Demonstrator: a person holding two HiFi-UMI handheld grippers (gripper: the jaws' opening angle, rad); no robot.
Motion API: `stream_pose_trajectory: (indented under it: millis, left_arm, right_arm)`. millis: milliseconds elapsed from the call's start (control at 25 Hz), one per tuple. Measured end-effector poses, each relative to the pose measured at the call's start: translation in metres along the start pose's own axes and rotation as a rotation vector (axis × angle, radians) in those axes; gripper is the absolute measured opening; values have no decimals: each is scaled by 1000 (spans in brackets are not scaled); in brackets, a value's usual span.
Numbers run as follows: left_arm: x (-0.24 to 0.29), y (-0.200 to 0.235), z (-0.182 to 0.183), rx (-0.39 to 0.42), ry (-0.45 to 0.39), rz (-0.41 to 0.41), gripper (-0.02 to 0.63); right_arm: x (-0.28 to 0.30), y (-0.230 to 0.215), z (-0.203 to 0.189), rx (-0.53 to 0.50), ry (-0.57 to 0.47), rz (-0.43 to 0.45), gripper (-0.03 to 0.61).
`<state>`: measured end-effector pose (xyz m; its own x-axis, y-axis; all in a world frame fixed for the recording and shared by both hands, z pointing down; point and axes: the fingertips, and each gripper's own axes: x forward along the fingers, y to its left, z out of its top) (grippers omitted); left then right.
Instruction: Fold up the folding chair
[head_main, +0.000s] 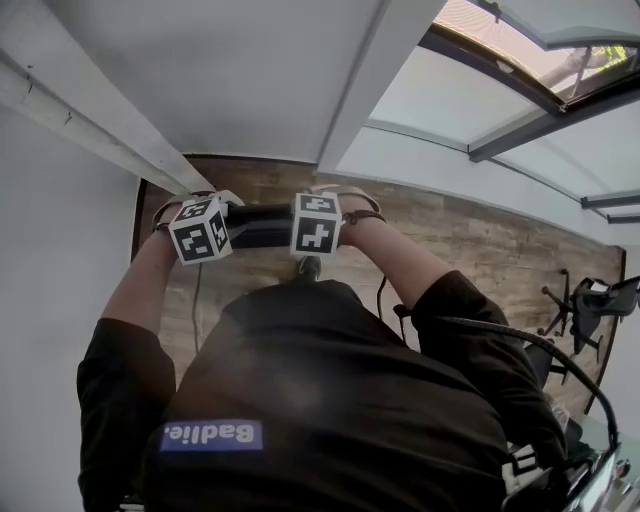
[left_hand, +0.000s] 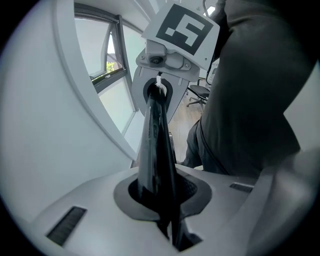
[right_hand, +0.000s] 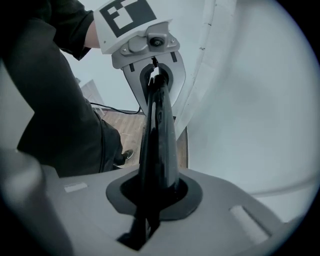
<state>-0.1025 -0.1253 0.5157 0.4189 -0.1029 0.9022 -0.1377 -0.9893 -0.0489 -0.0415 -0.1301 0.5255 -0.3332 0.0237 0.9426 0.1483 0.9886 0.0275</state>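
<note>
The left gripper (left_hand: 162, 197) is clamped on a thin dark bar (left_hand: 156, 140) of the folding chair (head_main: 262, 225). Its two grey jaws press the bar from either side. The right gripper (right_hand: 152, 192) has its jaws closed on the same bar in the same way. In each gripper view the bar runs from the near jaws straight up to the far gripper, which faces back with its marker cube on top.

In the head view the two grippers sit close side by side, just in front of the person's chest. The left cube (head_main: 200, 230) and right cube (head_main: 317, 223) have the dark chair part showing between them. The chair is held up above the wooden floor (head_main: 470, 240), between both grippers. So little of it shows that I cannot tell whether it is folded.

A shoe (head_main: 310, 266) shows on the floor just below the grippers. A black office chair (head_main: 590, 305) stands well apart at the far right. White walls rise at the left, and windows (head_main: 560, 70) fill the upper right.
</note>
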Motion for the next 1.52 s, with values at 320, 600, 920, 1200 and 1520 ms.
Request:
stream_pose_trajectory:
  millis: [320, 600, 920, 1200, 1520]
  left_arm:
    - [-1, 55, -4, -52, 27, -16, 49]
    - [3, 103, -28, 10, 5, -51, 49]
    - [-8, 166, -36, 108, -4, -85, 49]
    - [14, 197, -47, 92, 12, -70, 49]
    - [10, 232, -41, 50, 21, -69, 49]
  right_arm:
    - [1, -57, 3, -24, -16, 35, 38]
    - [18, -101, 17, 31, 6, 24, 38]
    - [15, -158, 31, 119, 20, -10, 38]
    - [38, -191, 23, 121, 27, -25, 40]
    - [28, -225, 22, 115, 4, -4, 41]
